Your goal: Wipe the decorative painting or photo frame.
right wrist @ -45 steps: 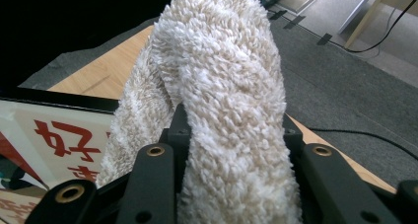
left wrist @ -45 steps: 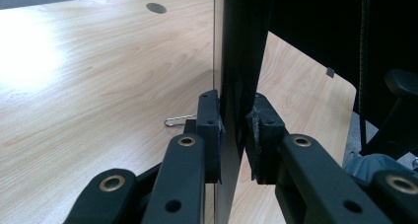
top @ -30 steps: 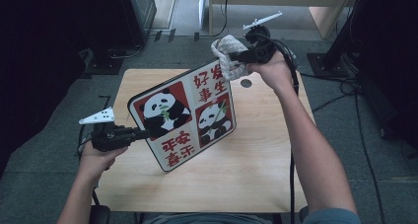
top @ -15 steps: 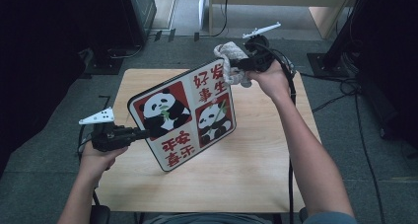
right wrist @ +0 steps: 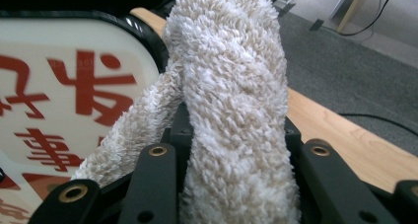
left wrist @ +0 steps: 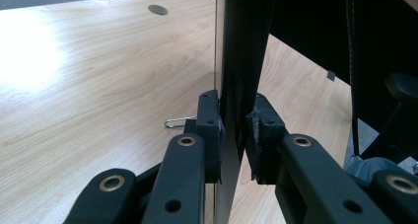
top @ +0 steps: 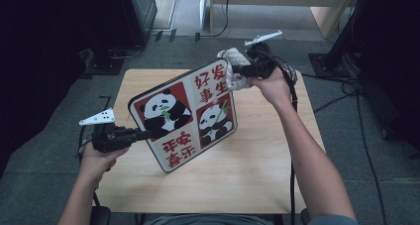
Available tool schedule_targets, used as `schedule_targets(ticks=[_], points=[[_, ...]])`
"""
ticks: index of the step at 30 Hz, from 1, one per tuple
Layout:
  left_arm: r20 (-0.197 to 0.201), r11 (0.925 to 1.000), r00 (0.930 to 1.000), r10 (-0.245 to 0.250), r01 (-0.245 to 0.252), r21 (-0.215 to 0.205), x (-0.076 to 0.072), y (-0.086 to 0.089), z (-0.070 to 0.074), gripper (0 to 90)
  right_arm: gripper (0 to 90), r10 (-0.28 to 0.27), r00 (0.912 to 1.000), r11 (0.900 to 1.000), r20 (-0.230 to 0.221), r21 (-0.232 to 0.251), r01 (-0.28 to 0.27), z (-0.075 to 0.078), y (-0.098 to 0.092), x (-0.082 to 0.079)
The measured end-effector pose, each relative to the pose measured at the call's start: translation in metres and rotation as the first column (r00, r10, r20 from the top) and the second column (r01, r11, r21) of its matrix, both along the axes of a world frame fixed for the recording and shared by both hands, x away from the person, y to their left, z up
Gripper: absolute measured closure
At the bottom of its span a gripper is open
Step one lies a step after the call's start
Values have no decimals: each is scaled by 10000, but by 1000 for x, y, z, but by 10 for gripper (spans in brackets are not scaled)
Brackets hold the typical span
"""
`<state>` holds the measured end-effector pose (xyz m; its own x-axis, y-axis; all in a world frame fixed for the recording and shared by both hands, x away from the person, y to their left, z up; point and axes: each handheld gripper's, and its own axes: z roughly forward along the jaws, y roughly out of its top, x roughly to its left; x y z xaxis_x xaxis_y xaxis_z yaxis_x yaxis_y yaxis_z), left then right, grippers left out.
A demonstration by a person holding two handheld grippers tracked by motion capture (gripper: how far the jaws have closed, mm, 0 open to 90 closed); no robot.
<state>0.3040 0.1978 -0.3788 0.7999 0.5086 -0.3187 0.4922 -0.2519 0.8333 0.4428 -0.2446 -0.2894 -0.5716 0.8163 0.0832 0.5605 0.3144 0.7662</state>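
The left gripper (top: 141, 134) is clamped tight on the panda board (top: 185, 116) at its 9 o'clock edge, holding it tilted above the table (top: 257, 175). The right gripper (top: 241, 71) pinches a fluffy cloth (top: 233, 69) — touching the board's 1 o'clock corner, so this hand is nearer for wiping.

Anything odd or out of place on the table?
One stray: a small metal paper clip lies loose on the light wooden table, beside the left gripper clamping the panda board's edge. Nothing spilled or damaged.
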Motion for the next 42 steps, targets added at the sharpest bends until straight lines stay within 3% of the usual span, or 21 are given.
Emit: schedule_targets(ticks=[17, 21, 42], points=[[17, 10000, 10000, -10, 10, 28, -1, -1, 0, 786, 653, -298, 9995, 9978, 88, 591, 292, -20, -4, -8], [-3, 10000, 10000, -15, 15, 20, -1, -1, 0, 786, 653, -294, 9990, 9974, 347, 673, 271, -25, -5, -12], [-17, 10000, 10000, -23, 23, 14, -2, -1, 0, 786, 654, -587, 9983, 9957, -43, 711, 588, -53, -8, -21]])
